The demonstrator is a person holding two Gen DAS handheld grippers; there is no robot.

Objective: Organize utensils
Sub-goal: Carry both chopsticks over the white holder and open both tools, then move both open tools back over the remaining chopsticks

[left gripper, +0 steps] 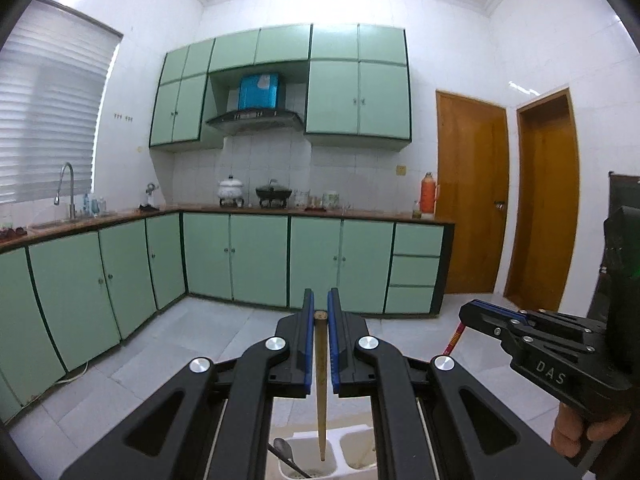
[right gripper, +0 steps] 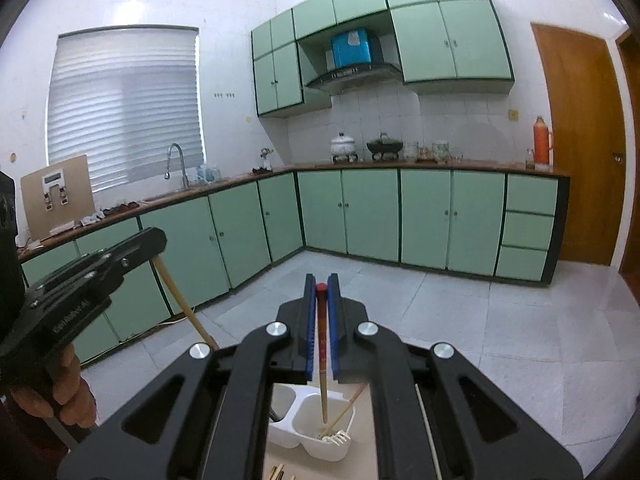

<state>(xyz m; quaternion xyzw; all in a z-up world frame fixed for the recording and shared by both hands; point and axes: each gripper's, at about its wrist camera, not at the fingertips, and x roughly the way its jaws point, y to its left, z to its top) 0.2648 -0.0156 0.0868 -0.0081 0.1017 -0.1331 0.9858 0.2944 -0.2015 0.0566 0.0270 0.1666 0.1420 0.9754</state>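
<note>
My left gripper (left gripper: 320, 312) is shut on a plain wooden chopstick (left gripper: 321, 380), held upright with its tip over the white two-compartment utensil holder (left gripper: 336, 446). A metal spoon (left gripper: 285, 454) lies in the holder's left compartment. My right gripper (right gripper: 321, 286) is shut on a red-topped chopstick (right gripper: 322, 344) whose tip hangs in the right compartment of the holder (right gripper: 316, 424), beside a pale fork (right gripper: 338, 437) and another chopstick (right gripper: 346, 404). The right gripper also shows in the left wrist view (left gripper: 466, 312), the left one in the right wrist view (right gripper: 154, 240).
The holder stands on a tan table (right gripper: 360, 468) with loose chopsticks (right gripper: 277, 472) at its near edge. Green floor cabinets (left gripper: 256, 260) run along the walls beyond a tiled floor (right gripper: 480, 320). Two wooden doors (left gripper: 468, 196) are at the right.
</note>
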